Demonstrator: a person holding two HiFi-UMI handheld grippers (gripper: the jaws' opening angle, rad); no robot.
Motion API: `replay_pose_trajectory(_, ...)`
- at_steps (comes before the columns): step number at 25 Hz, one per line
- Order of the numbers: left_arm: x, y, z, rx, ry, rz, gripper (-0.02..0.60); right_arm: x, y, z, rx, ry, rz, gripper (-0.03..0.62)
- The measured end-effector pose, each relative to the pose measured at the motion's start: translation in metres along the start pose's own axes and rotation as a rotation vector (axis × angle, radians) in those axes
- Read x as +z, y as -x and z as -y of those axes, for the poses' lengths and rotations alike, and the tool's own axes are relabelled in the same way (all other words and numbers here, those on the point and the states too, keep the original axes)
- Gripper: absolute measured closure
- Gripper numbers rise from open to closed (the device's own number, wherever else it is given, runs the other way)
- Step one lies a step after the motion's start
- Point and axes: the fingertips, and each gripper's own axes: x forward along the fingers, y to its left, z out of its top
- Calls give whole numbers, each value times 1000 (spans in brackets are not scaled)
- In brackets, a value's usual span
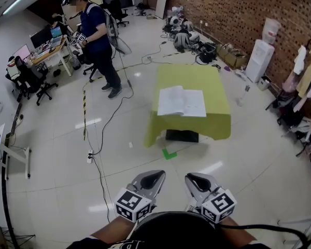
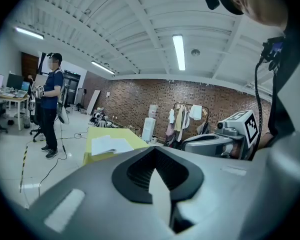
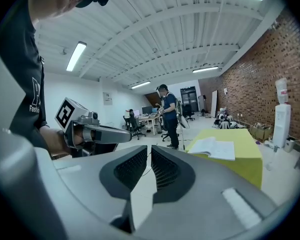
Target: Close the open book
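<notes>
L gripper & R gripper sit side by side, low, close to the body. Both pairs of fingers are pressed together on nothing, tho the R pair seems to leave a hairline slit. The open book lies flat on the yellow-green table, well ahead of the fingertips, approx in line w/ them. Cardboard box far beyond; contents can't be made out.

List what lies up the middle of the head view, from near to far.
Left hand-held gripper and right hand-held gripper, side by side → green floor mark → black box → book → bags by the wall.
</notes>
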Motion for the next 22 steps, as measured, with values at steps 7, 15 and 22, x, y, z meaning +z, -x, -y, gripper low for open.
replay_pose_trajectory(7,9,-46,18,-9,-16,-15,574,6,14,49,12,-4,17,560)
replay_pose_trajectory(15,24,-105,37,-8,66,14,574,12,41,110,19,2,33,560)
replay_pose_trajectory(22,37,-147,51,12,58,38,574,3,67,159,15,-6,20,560)
